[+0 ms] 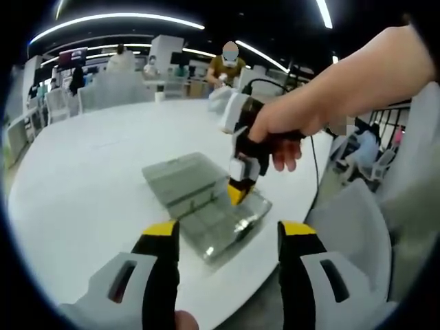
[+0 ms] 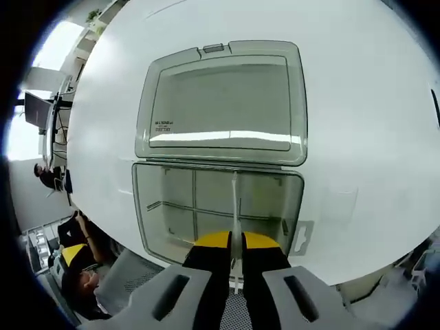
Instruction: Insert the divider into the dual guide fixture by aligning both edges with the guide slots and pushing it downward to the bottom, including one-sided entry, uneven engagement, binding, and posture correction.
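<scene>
Right gripper (image 2: 234, 242) pinches divider (image 2: 235, 199) upright inside clear box (image 2: 292, 199).

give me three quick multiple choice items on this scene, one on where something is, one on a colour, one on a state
1. Where does the open clear box sit?
A. on the white table
B. on a chair
C. on the floor

2. What colour are the tips of the left gripper?
A. red
B. yellow
C. blue

3. What is the right gripper doing?
A. open, well clear of the box
B. shut on the thin divider
C. resting on the lid

Answers:
1. A: the box lies on the table, its lid folded back flat.
2. B: both tips show yellow in the left gripper view.
3. B: the right gripper view shows the jaws closed on the divider, which stands over the box's compartments.
</scene>
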Demonstrator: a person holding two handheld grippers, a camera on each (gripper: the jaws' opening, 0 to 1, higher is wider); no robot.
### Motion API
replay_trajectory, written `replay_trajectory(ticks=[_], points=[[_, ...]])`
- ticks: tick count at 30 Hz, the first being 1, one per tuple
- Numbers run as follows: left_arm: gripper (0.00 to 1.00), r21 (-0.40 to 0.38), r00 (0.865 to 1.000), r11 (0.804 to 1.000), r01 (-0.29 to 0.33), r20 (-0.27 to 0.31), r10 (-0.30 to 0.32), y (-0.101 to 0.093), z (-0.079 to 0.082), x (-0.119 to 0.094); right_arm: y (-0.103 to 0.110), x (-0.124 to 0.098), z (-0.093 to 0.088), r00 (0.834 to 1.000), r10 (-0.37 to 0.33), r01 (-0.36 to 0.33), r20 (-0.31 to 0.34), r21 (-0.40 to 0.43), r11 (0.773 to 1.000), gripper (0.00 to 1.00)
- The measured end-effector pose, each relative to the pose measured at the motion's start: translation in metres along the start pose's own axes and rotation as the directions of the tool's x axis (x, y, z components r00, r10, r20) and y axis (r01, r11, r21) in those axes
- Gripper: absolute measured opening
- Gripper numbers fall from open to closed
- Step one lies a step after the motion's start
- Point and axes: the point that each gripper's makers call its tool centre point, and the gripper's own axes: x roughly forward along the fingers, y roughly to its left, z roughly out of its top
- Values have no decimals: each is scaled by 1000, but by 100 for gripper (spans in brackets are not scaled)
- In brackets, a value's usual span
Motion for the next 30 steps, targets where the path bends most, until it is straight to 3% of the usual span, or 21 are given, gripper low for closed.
replay_trajectory(ticks=[30], points=[[55,-8,1000,1000,-7,-9,6,3,-2,0,1,3,-6,996,-75,73,-43,-52,996,0]])
